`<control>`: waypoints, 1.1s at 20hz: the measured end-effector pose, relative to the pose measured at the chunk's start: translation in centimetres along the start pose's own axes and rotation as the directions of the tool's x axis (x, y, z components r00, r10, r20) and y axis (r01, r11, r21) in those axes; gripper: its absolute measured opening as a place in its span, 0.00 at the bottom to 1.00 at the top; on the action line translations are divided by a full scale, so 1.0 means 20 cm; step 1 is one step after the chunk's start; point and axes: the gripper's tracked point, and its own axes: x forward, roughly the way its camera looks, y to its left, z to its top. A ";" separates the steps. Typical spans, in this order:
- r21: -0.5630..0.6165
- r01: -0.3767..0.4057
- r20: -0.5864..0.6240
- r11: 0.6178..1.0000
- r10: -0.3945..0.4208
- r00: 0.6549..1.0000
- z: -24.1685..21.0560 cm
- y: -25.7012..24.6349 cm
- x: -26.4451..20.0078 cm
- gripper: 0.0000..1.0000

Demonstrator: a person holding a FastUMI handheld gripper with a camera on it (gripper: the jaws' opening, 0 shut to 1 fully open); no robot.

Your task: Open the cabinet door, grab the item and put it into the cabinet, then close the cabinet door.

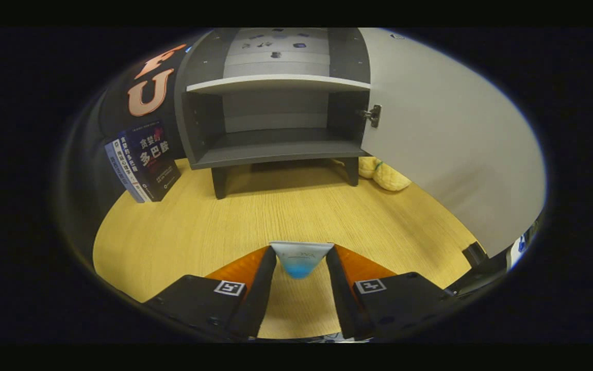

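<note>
Wooden tabletop (198, 226), tongs (300, 268) level, clamped on blue-white packet (300, 257), facing open cabinet (276, 113)

claw-mounted fisheye, low, facing open cabinet (276, 118)

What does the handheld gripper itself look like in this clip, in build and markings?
The gripper has two flat, wedge-shaped fingers converging forward. Each springs from a blocky black housing bearing a small square black-and-white fiducial tag on top.
</note>
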 end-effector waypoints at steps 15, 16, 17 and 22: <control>-0.085 -0.123 0.160 0.989 0.135 0.978 1.03 0.21 -0.44 0.63; -0.101 -0.121 0.176 0.987 0.138 0.975 1.10 0.22 -0.45 0.63; -0.117 -0.116 0.187 0.986 0.136 0.973 1.17 0.23 -0.46 0.63; -0.133 -0.116 0.238 0.984 0.145 0.960 1.48 0.28 -0.48 0.63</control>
